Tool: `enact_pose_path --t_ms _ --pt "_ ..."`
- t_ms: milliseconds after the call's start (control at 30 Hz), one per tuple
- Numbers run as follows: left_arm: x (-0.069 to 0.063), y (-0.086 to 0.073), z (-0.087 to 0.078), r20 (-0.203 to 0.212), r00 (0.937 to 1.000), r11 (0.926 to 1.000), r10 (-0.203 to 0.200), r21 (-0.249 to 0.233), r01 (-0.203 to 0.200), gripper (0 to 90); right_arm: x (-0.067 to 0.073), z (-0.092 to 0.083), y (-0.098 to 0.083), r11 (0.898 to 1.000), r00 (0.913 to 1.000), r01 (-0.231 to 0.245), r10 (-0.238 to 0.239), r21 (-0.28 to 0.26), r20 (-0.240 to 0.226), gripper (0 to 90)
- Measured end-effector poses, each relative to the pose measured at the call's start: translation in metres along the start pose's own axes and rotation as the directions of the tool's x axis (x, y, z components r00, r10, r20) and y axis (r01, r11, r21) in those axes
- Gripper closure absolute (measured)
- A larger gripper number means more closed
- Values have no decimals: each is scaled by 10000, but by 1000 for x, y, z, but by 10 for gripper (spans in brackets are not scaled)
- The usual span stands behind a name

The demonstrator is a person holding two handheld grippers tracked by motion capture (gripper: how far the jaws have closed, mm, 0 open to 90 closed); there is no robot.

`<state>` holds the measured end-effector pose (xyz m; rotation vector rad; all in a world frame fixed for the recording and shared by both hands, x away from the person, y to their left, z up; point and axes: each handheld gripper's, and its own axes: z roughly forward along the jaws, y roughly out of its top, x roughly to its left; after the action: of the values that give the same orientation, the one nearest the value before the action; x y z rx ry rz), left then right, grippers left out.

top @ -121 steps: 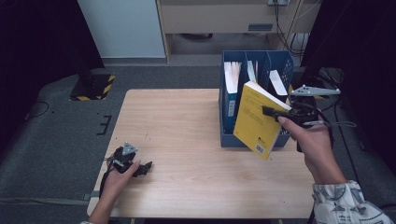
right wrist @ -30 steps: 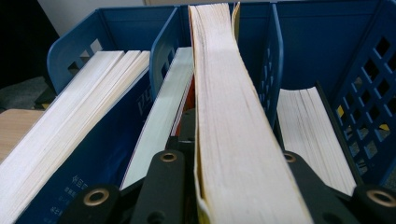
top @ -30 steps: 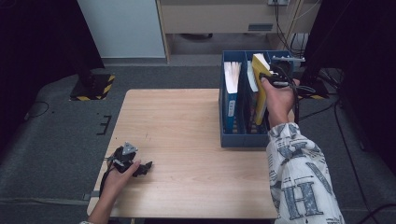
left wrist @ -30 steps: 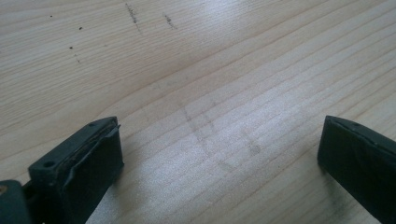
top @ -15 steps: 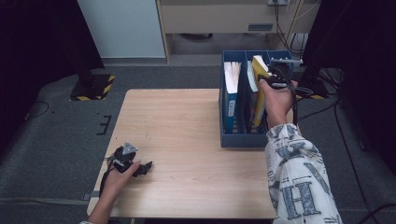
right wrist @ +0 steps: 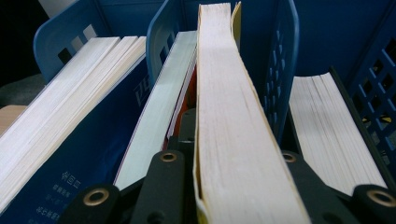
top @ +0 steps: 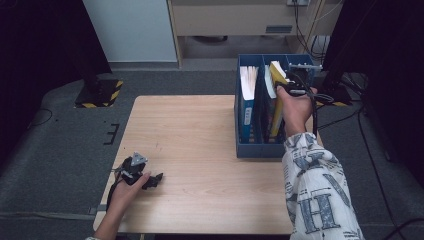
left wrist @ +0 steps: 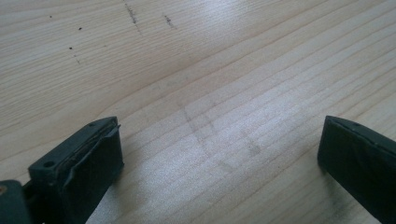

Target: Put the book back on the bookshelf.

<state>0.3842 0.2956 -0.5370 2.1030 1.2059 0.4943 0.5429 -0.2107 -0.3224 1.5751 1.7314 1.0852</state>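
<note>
Rack (top: 260, 149): blue, three slots side by side, at the far right part of the table (top: 200, 130); landmark for all places below.
Yellow book (right wrist: 229, 121): upright in the rack's middle slot, page edges facing the right gripper view, top standing above the rack wall.
Right gripper (top: 294, 86): over the rack's middle slot, jaws clamped on either side of the yellow book.
Right hand (top: 296, 107): above the rack, patterned sleeve (top: 320, 195) trailing back toward the near table edge.
Blue book (right wrist: 70, 154): in the slot left of the yellow book, leaning.
Other books: pale-edged one (right wrist: 159, 112) just beside the yellow book in the same slot; another (right wrist: 334, 133) in the slot to its right.
Left gripper (top: 150, 180): well apart from the rack, near the table's near left corner, resting on the wood, jaws spread wide with bare table (left wrist: 210, 93) between.
Left hand (top: 129, 186): wrapped around the left gripper.
</note>
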Motion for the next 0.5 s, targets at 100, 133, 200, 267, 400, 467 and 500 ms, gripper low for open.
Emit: enact_pose_path --t_ms 100,133,200,267,400,467,500 --pt "0 0 0 1 10000 10000 3 5 -3 0 0 0 -1 10000 10000 -11 11 -2 4 748" --pt "0 0 0 1 10000 10000 3 6 -3 0 0 1 -2 10000 10000 -8 8 1 9 748" --pt "0 0 0 1 10000 10000 0 5 0 0 -1 2 -3 10000 10000 -72 72 3 1 748" --pt "0 0 0 5 10000 10000 3 14 -3 0 -1 3 -4 9999 9999 -108 108 8 10 748" --pt "0 0 0 10 10000 10000 0 8 0 0 -2 4 -5 10000 10000 -87 87 33 -17 748" --pt "0 0 0 9 10000 10000 5 10 -5 0 -2 4 -5 9999 10000 -85 85 66 -40 748" --pt "0 0 0 11 10000 10000 4 11 -4 0 -2 4 -5 9999 10000 -77 77 77 -41 748"
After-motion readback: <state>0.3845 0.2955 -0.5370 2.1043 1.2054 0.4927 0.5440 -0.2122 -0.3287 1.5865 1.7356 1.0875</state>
